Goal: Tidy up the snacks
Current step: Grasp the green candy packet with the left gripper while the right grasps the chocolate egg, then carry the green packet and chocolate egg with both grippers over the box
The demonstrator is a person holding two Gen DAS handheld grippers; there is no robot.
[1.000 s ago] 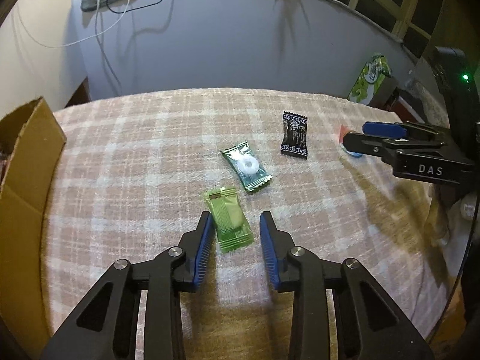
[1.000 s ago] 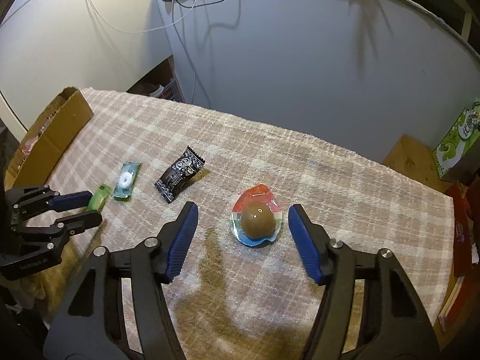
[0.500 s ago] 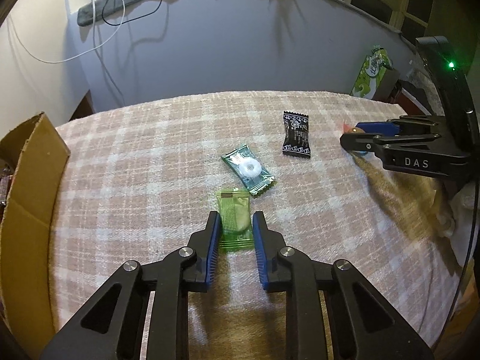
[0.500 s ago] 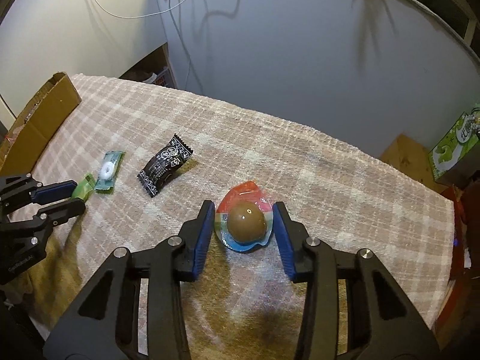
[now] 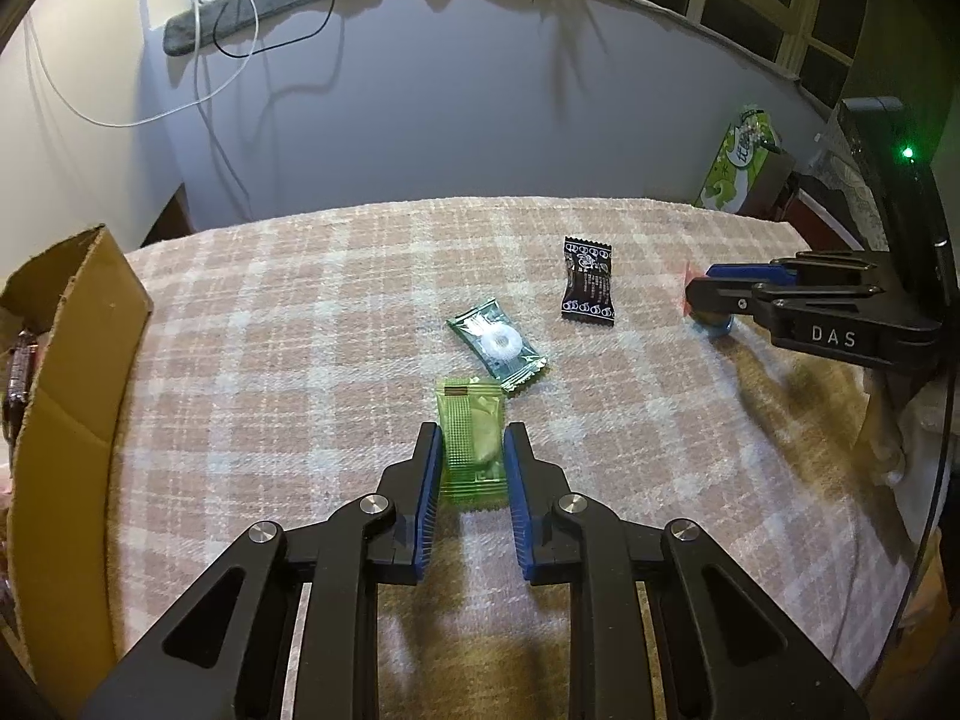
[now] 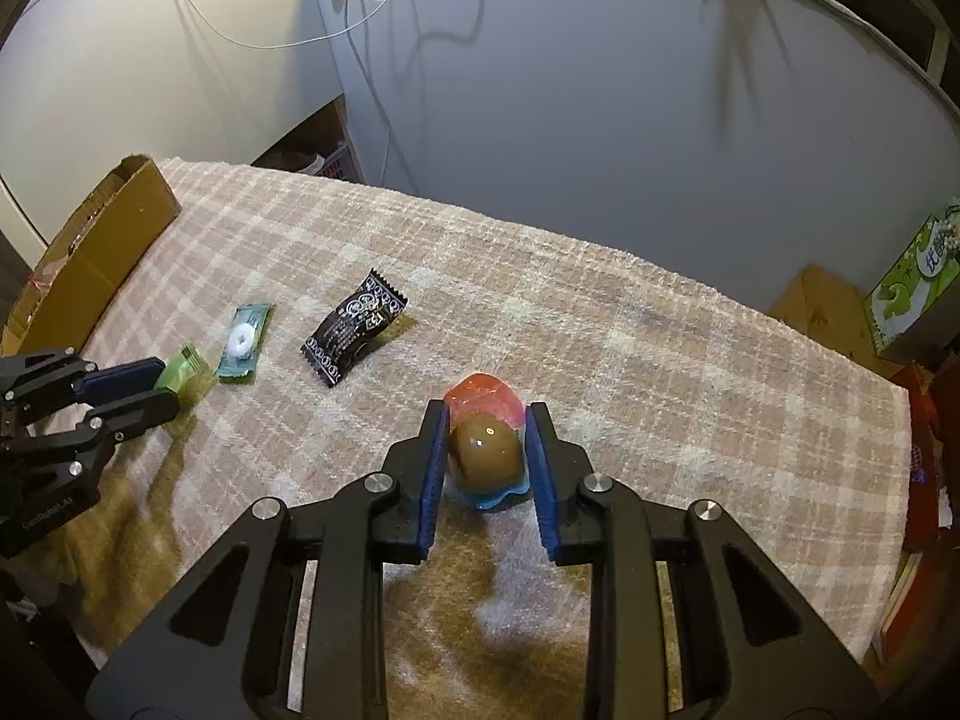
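Note:
A light green snack packet [image 5: 471, 450] lies on the plaid cloth, and my left gripper [image 5: 472, 432] is shut on its long sides. A brown egg snack in a red and blue clear wrapper [image 6: 483, 450] sits between the pads of my right gripper [image 6: 487, 414]. Those jaws are closing, and the pads touch the wrapper on both sides. From the right wrist view, the left gripper [image 6: 153, 390] and its packet [image 6: 186, 375] are at the far left. The left wrist view has the right gripper [image 5: 702, 294] at the right edge.
A dark green packet with a white ring candy [image 5: 498, 345] and a black printed packet [image 5: 588, 288] lie between the grippers. An open cardboard box [image 5: 78, 330] stands at the table's left end. A green carton [image 5: 741, 165] stands beyond the right end.
Both grippers have closed from open: the left onto the light green packet, the right inward until its pads meet the egg snack. Neither hand has shifted much.

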